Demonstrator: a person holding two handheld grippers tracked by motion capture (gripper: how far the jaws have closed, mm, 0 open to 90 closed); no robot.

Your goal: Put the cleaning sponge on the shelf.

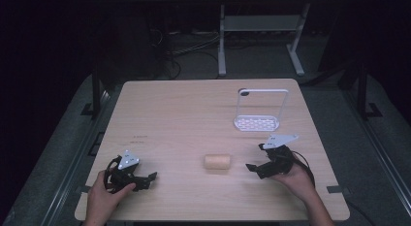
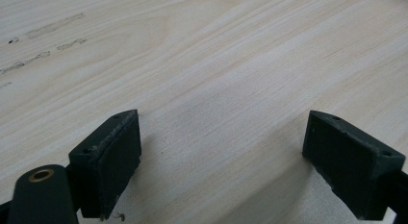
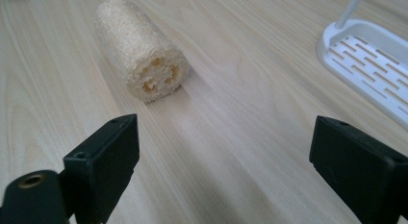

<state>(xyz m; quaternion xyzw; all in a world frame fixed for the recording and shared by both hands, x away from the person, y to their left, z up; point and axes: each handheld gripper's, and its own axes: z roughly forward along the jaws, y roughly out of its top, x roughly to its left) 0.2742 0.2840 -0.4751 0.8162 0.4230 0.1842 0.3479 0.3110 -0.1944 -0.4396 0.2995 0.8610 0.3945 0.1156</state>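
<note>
A tan loofah roll point(image 1: 216, 162) lies on its side near the middle front of the wooden table point(image 1: 184, 114). In the right gripper view the loofah roll point(image 3: 139, 51) lies ahead and to the left, its cut end facing the camera. My right gripper point(image 1: 256, 158) rests at the front right, jaws wide apart with nothing between them, a short way right of the roll. The right gripper point(image 3: 221, 161) frames bare wood. My left gripper point(image 1: 151, 179) sits at the front left, also open and empty. The left gripper point(image 2: 221, 156) looks over bare wood.
A white slotted rack point(image 1: 258, 120) with a tall wire handle stands at the back right of the table; its base point(image 3: 370, 60) is at the upper right in the right gripper view. Faint marks point(image 1: 139, 137) dot the left side. Desk legs and cables lie beyond the far edge.
</note>
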